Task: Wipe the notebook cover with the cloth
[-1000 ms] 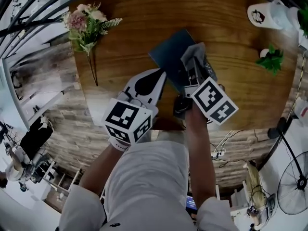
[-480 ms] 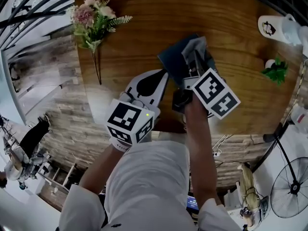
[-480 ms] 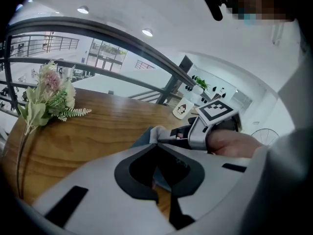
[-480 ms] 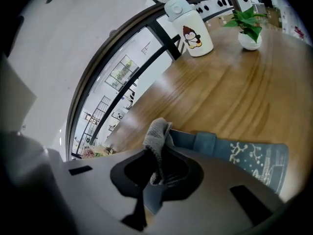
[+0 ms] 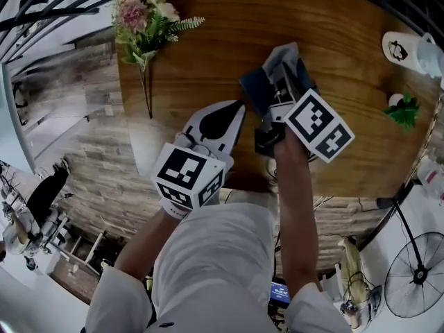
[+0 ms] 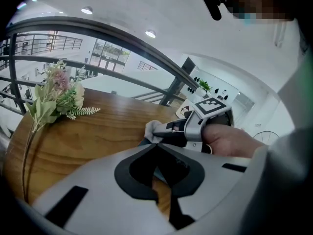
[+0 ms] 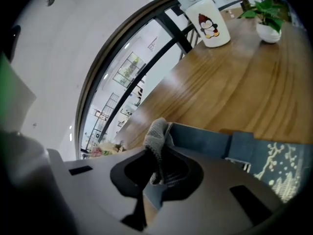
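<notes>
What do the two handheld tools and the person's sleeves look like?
The left tool and right tool are light grey with black-lined jaws. Each carries a cube of black-and-white square markers. The person wears a white short-sleeved shirt.

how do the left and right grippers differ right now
The right gripper is shut on the grey cloth; the left gripper is shut on nothing. The right gripper reaches over the blue notebook; the left gripper sits beside its edge. Both have their jaws together.
</notes>
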### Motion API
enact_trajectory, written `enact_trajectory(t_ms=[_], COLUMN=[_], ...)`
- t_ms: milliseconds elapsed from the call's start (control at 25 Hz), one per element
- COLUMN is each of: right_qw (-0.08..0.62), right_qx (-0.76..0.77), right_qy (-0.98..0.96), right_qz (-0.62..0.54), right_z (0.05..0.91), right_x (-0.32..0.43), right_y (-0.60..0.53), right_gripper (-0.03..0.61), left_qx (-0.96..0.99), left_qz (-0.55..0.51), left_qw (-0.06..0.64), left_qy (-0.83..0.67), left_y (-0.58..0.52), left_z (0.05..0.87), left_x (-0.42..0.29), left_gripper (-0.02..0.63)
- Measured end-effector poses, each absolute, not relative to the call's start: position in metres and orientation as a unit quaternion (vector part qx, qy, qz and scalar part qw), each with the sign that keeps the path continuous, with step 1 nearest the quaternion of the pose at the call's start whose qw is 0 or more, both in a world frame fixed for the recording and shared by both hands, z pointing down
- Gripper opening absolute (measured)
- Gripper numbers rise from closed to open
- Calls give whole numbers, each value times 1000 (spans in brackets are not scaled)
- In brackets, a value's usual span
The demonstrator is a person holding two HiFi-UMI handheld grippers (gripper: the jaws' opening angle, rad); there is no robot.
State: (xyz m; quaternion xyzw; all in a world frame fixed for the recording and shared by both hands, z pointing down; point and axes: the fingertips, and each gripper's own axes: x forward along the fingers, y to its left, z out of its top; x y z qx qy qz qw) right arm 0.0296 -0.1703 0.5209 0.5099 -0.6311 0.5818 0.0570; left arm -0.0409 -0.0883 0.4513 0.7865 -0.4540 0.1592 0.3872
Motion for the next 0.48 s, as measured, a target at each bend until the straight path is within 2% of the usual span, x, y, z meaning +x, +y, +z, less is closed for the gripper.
enact_trajectory(t_ms=[160, 240, 480], right_qw=[-2, -8, 75], right_qx=[466, 457, 449], right_qy=[-656, -675, -743], right_qz=[593, 578, 490], right_z=[501, 487, 469], right_x=[13, 17, 57], right_y=[-170, -167, -149], right_gripper=[31, 31, 31], left_qx=[785, 786, 786], left_qz=[157, 155, 155], left_qw=[387, 385, 385], left_qy=[-458, -458, -458], left_y=[-86, -86, -81], left_z=[449, 448, 447], left_x=[-46, -48, -48], left_gripper=[20, 18, 18])
